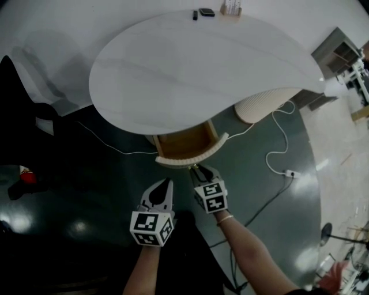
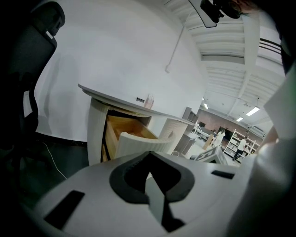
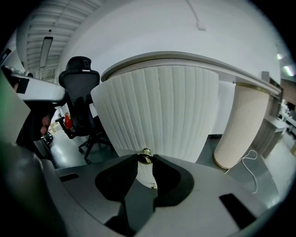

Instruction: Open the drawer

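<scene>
The drawer (image 1: 185,144) stands pulled out from under the white tabletop (image 1: 196,63), its wooden inside showing behind a curved ribbed white front (image 1: 193,158). My right gripper (image 1: 199,168) is at that front, and in the right gripper view its jaws (image 3: 145,159) are closed on the small brass knob (image 3: 145,156) of the ribbed front (image 3: 157,111). My left gripper (image 1: 168,182) hangs back to the left, apart from the drawer, with its jaws together and nothing in them. The left gripper view shows the open drawer (image 2: 134,138) from the side, beyond the gripper (image 2: 149,156).
A ribbed white pedestal (image 1: 262,105) holds up the table to the drawer's right. A white cable (image 1: 277,144) runs across the dark floor to a plug (image 1: 291,173). A black office chair (image 3: 81,92) stands to the left. Small items (image 1: 206,12) lie at the table's far edge.
</scene>
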`<state>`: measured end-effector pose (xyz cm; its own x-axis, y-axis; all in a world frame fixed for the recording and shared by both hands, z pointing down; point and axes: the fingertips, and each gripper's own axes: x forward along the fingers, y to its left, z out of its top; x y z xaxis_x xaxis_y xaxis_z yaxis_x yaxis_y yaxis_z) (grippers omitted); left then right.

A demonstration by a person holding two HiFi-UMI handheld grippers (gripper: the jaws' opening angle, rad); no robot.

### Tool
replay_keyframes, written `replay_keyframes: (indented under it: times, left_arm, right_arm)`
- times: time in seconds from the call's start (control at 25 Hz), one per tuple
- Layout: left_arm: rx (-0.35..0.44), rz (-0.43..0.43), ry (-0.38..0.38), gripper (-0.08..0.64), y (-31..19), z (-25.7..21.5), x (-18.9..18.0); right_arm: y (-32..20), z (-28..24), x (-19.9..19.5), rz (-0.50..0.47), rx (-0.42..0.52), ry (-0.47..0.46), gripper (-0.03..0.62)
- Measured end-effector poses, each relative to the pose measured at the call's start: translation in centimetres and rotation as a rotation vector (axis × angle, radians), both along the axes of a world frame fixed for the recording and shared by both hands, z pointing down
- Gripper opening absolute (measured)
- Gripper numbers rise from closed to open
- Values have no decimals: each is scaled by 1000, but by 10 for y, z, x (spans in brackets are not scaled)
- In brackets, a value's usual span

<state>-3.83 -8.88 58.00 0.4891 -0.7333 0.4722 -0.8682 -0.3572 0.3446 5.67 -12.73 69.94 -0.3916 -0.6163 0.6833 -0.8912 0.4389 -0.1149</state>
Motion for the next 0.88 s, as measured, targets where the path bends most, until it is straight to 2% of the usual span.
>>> replay_keyframes:
  times: [0.44,0.88]
  left_arm:
    - [5,-7,-14,3,-3,-13,-16]
    - [21,5,-6,3,-11,-39,-2]
  right_arm:
    - [7,-5,2,47,-47,31,101]
    - [40,-52,6,60,-26,-34,87]
